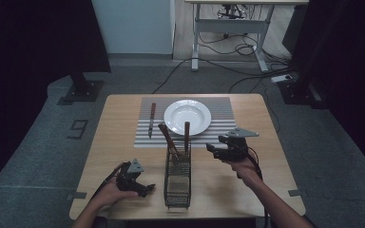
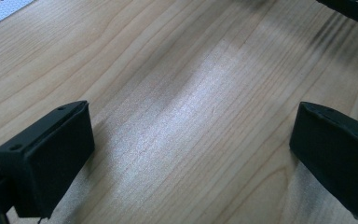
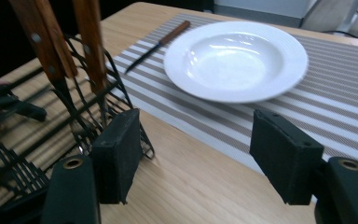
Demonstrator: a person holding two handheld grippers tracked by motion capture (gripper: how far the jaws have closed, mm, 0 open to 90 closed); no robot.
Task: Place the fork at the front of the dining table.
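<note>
Left gripper [image 1: 145, 189] held low over the near left part of the table [image 1: 119, 142], just left of the wire basket [image 1: 177, 183]. In the left gripper view its fingers [image 2: 51, 154] stand wide apart, released, nothing between them but bare wood grain; a corner of the basket mesh shows at the top right edge.

Wire basket: black mesh, long and narrow, set lengthwise near the middle of the near table half. Two wooden-handled utensils stand in its far end: one handle [image 1: 167, 136] leaning left, the other handle [image 1: 187, 134] nearly upright. What the lower ends are cannot be told.

Right gripper [image 1: 214, 148] held above the table to the right of the basket's far end, pointing left toward it. In the right gripper view its fingers [image 3: 116, 154] are spread, released, gripping nothing; the basket corner [image 3: 135, 140] lies just beside the left finger.

Farther on: striped placemat [image 1: 223, 107] across the far half of the table. White deep plate [image 1: 187, 117] sits on it, centred. Knife [image 1: 151, 118] with a wooden handle lies on the mat left of the plate, apart from it, handle toward the far edge.
</note>
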